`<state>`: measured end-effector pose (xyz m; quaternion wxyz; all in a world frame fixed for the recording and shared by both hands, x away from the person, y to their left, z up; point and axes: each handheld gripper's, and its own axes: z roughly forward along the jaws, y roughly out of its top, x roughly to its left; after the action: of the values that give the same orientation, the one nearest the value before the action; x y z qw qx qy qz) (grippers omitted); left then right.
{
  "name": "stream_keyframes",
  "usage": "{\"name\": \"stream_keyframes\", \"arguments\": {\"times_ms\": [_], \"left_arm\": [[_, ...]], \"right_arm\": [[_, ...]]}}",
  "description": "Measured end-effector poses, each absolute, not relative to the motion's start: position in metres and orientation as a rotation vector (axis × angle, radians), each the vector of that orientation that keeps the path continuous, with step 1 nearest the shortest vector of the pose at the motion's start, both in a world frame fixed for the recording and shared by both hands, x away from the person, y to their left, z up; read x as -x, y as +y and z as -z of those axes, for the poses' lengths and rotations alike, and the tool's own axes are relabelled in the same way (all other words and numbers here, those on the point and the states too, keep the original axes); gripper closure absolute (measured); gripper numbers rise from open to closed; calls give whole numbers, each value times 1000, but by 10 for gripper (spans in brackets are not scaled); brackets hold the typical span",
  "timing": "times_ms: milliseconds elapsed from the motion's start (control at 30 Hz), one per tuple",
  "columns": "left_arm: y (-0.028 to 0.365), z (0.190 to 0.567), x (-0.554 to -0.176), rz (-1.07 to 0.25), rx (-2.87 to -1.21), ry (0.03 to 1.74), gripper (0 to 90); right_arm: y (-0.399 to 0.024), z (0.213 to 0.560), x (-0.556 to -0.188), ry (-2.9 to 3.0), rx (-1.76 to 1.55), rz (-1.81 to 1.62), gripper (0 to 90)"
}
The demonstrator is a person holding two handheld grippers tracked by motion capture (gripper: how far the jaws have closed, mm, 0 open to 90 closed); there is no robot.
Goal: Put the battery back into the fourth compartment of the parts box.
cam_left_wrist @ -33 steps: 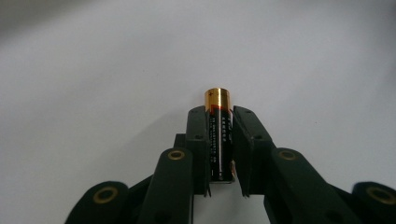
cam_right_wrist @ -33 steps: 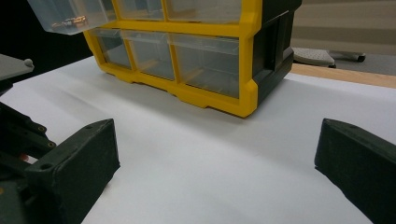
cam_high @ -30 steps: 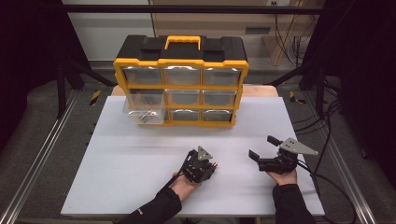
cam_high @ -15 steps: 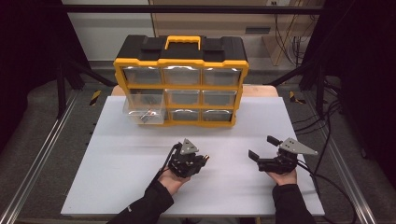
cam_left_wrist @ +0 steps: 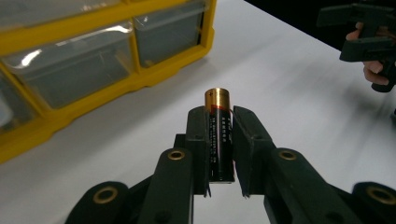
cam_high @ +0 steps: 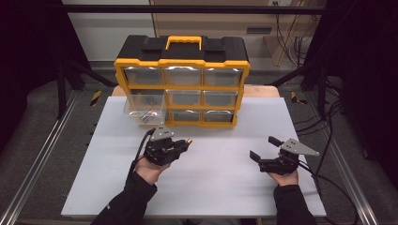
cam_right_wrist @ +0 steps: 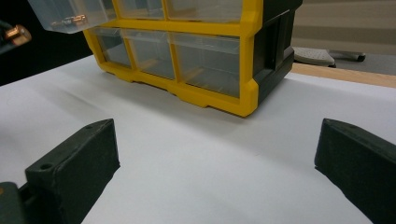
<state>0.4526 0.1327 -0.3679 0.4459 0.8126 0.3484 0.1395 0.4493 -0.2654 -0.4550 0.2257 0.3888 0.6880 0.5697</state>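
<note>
Two grippers and one storage unit, listed by view.

High view: yellow-and-black drawer cabinet [cam_high: 182, 82] at the far edge of the white table [cam_high: 211, 187]; one clear drawer [cam_high: 143, 108], left column, pulled out, with small metallic items inside. Left gripper [cam_high: 180, 146] held just in front of that drawer, a battery [cam_high: 187, 141] protruding from its tip. Right gripper [cam_high: 260, 149] well apart on the right side, low over the table, jaws wide, nothing between them.

Left gripper view: jaws narrow, clamped on both sides of the black battery [cam_left_wrist: 220, 140], gold cap pointing forward past the tips; cabinet front [cam_left_wrist: 107, 60] near, up left.

Right gripper view: jaws spread to either edge, empty; cabinet ahead, the open drawer [cam_right_wrist: 70, 16] at upper left.

Step judged: carrying the battery to the open drawer. Next move calls for bringing the tip over the drawer's rim, then releasing.
</note>
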Motion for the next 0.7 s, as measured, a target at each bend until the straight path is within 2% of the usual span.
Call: {"name": "stream_keyframes", "arguments": {"times_ms": [333,700], "left_arm": [[178,335,-466,-430,-1930,907,760],[207,304,-479,-521,-1880,940,760]], "right_arm": [[-264,456,-450,1901,-1074,-1568,2],[-264,456,-450,1905,-1076,-1566,2]]}}
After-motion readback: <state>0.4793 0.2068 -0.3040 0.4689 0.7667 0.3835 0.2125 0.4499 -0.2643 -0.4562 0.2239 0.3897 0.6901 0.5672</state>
